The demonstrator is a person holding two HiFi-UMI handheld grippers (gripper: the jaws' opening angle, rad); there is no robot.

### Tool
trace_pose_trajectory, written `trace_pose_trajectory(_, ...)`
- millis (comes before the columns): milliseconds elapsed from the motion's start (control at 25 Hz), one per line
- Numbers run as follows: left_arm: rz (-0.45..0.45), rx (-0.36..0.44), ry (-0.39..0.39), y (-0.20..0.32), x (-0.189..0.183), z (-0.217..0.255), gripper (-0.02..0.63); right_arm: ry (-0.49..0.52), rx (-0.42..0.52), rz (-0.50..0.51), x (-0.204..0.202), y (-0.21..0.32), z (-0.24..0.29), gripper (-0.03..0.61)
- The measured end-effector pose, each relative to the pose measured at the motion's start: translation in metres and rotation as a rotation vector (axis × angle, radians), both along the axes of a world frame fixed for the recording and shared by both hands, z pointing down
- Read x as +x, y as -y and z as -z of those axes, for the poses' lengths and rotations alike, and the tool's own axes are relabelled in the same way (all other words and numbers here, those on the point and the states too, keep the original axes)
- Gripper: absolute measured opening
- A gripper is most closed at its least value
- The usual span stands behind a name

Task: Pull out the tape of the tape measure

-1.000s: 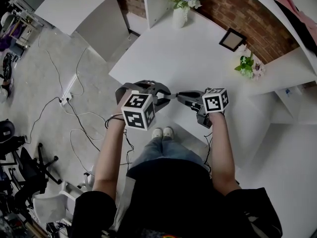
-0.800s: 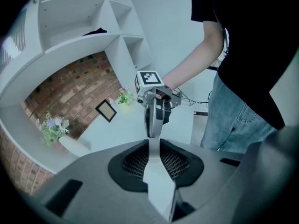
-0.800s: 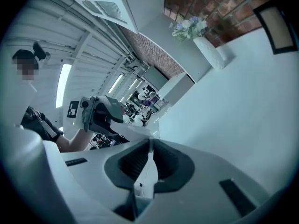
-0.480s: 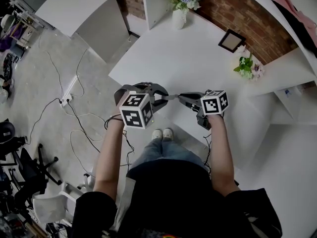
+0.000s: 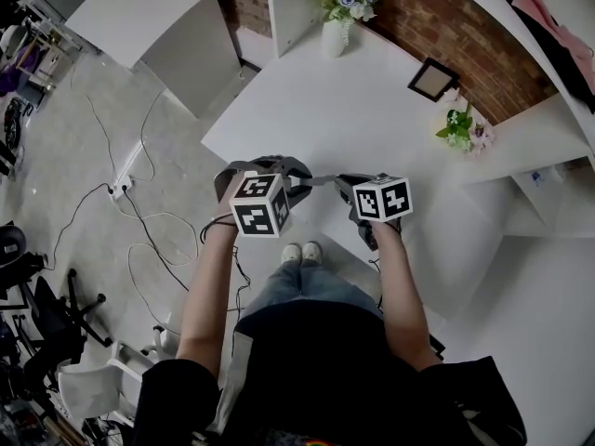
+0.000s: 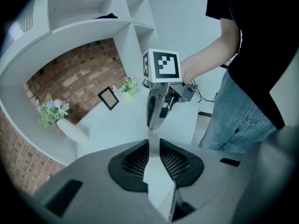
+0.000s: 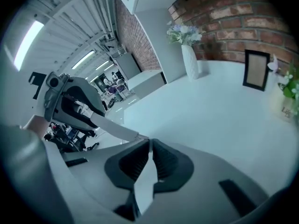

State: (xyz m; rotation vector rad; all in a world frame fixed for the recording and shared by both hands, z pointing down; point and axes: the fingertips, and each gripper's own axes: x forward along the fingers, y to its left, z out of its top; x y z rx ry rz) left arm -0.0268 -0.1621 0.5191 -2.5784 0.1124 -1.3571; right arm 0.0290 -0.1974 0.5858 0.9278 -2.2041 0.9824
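Note:
A narrow pale tape runs level between my two grippers above the white table's near edge. My left gripper is shut on the tape measure, a pale body wedged between its dark pads, and the tape leaves it towards the right gripper. My right gripper has just been closing and is shut on the tape's free end, which passes between its pads. In the right gripper view the left gripper stands at the far left.
On the table stand a white vase of flowers, a dark picture frame and a small potted plant against the brick wall. White shelving lies to the right. Cables trail on the floor at left.
My right gripper has shifted left and a little down, and its marker cube has tilted. The left gripper has stayed nearly in place with the tape still stretched between them.

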Motion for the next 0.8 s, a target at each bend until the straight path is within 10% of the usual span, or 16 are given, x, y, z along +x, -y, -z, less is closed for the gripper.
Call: trace_pose_trajectory(800, 0.017, -0.031, 0.005, 0.007, -0.016, -0.020, 0.074, -0.197, -0.006, -0.264, 0.096, 0.001, -0.008, 0.025)
